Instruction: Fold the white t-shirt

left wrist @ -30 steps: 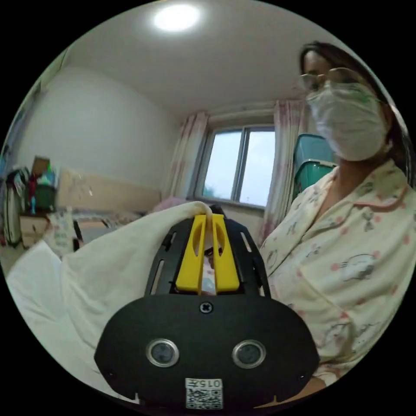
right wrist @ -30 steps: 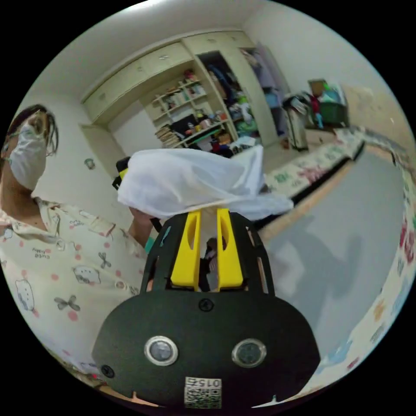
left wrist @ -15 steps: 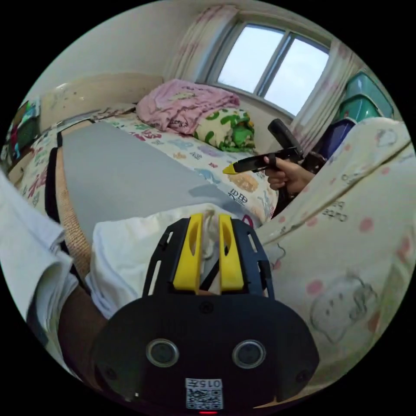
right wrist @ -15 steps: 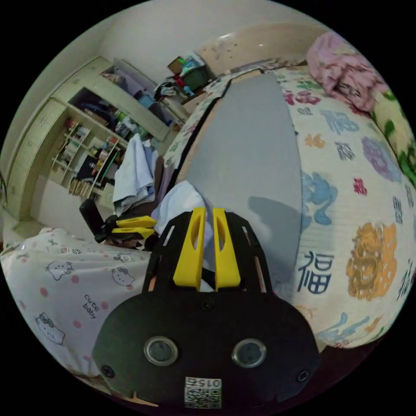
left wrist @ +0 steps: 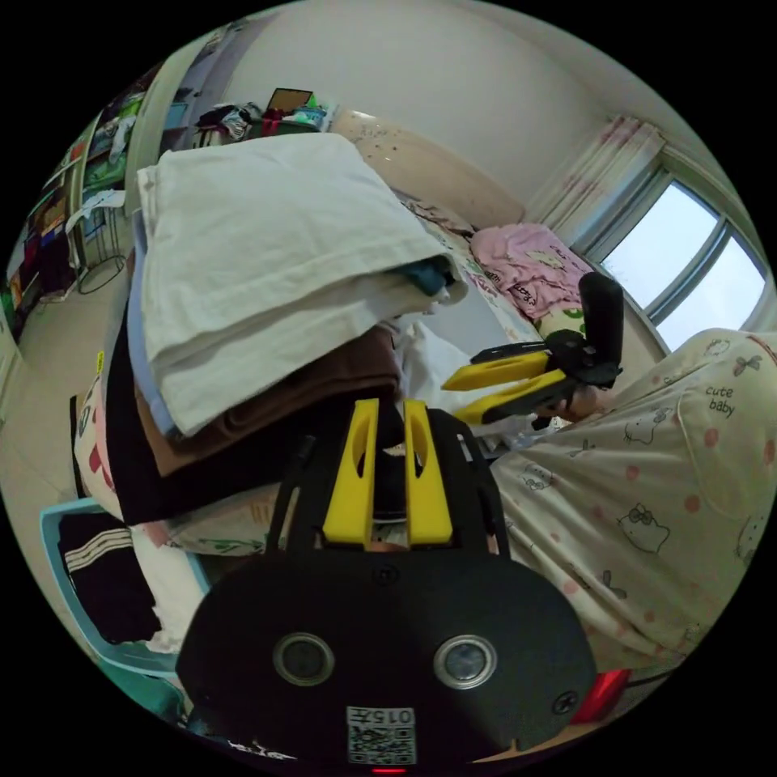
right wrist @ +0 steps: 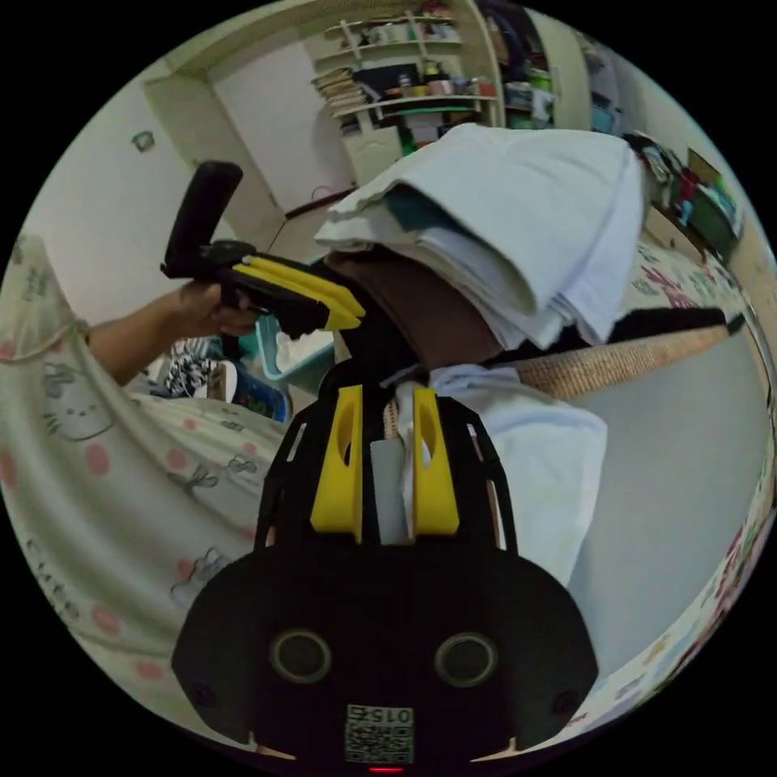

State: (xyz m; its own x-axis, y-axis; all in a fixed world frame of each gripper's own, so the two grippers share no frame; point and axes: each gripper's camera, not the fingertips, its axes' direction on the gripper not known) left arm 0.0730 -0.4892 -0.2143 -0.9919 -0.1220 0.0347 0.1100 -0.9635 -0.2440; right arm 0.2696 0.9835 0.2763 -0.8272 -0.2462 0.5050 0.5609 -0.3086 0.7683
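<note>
Where gray mat (right wrist: 680,486) shows: rumpled white t-shirt (right wrist: 538,477) (creased).

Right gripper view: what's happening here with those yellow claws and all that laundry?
A person holds a yellow claw in each hand beside a bed. The right claw is open over the white t-shirt, which lies on a grey mat and looks folded. The left claw is shut and empty, close to a tall stack of folded clothes. A blue basket with more clothes sits below that stack.
</note>
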